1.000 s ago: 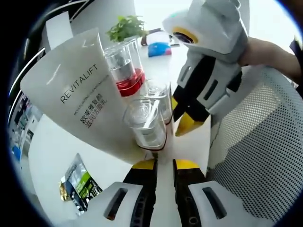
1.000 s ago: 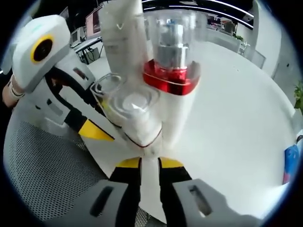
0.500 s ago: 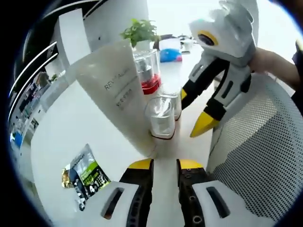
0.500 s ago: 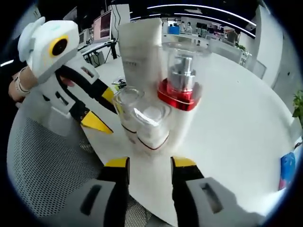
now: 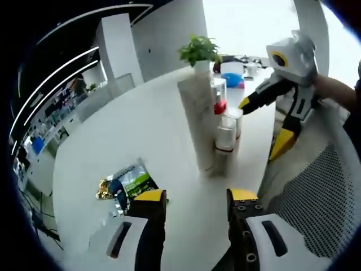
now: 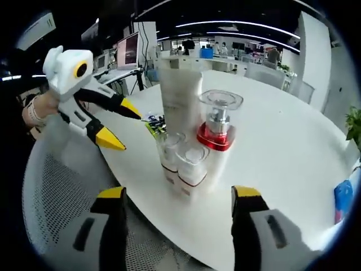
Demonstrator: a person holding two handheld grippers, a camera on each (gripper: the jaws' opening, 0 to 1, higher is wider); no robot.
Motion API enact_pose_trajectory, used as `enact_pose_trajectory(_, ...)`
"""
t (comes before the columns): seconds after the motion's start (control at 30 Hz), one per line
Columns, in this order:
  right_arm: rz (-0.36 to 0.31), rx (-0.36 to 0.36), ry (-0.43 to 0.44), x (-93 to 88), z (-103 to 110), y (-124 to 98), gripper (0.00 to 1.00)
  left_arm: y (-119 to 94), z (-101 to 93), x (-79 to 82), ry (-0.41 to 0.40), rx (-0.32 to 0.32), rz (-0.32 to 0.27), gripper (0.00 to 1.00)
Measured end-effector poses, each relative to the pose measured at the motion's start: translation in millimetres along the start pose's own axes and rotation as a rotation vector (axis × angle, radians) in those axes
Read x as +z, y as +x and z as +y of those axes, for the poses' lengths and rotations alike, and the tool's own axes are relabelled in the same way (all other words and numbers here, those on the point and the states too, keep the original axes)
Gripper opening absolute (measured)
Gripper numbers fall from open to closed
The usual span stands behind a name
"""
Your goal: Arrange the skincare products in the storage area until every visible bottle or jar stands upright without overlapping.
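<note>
Both tongs gape wide and hold nothing: left tongs point(image 5: 192, 197), right tongs point(image 6: 179, 195). On the table point(image 6: 282, 147), left to right in the right gripper view, stand a tube point(image 6: 179, 96), two small bottles point(image 6: 181, 161) and a red-collared pump bottle point(image 6: 217, 132), upright and touching. The tube looks soft and tippy, so grip low; the clear caps look slippery.

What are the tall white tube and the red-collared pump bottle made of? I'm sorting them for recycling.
The tall white tube looks like soft matte plastic: opaque, printed, with a flat crimped top. The red-collared pump bottle seems to have a clear hard plastic or acrylic cap, a glossy red collar, perhaps metallised, and a silvery pump inside; glass can't be excluded.
</note>
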State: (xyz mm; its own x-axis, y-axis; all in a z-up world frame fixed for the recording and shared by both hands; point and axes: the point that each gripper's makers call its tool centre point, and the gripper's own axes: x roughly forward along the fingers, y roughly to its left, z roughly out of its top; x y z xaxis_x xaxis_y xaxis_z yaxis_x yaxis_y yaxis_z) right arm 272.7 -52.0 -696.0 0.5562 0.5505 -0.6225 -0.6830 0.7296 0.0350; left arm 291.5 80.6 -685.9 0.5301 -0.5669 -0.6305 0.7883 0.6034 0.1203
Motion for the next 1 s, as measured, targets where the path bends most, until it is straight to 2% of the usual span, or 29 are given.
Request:
enact_pose_trajectory(0.17, -0.010, -0.029, 0.017, 1.5, -4.0, -4.1, 0.99, -18.9, 11.7, -12.7, -0.033, 0.048, 0.005, 0.52)
enact_pose_trajectory(0.33, -0.052, -0.053, 0.042, 7.2, -7.5, -12.6, 0.99, -34.5, 20.3, -27.6, -0.083, 0.092, 0.018, 0.63)
enact_pose_trajectory(0.47, -0.108, -0.073, 0.029, 16.6, -9.5, -20.4, 0.99, -45.4, 26.0, -34.4, -0.122, 0.126, 0.011, 0.66)
enact_pose_trajectory(0.6, -0.107, -0.098, -0.007, 16.8, -13.1, -26.0, 0.99, -57.7, 30.2, -43.4, -0.151, 0.171, 0.011, 0.74)
enact_pose_trajectory(0.73, -0.101, -0.113, -0.028, 11.9, -15.0, -31.6, 0.99, -69.4, 30.3, -52.4, -0.180, 0.193, 0.001, 0.77)
enact_pose_trajectory(0.87, -0.162, -0.161, -0.016, 17.1, -19.2, -39.7, 0.99, -75.6, 33.1, -63.1, -0.182, 0.211, -0.003, 0.83)
enact_pose_trajectory(1.0, -0.208, -0.183, -0.015, 21.8, -17.7, -42.9, 0.99, -77.8, 35.2, -63.0, -0.217, 0.225, -0.055, 0.87)
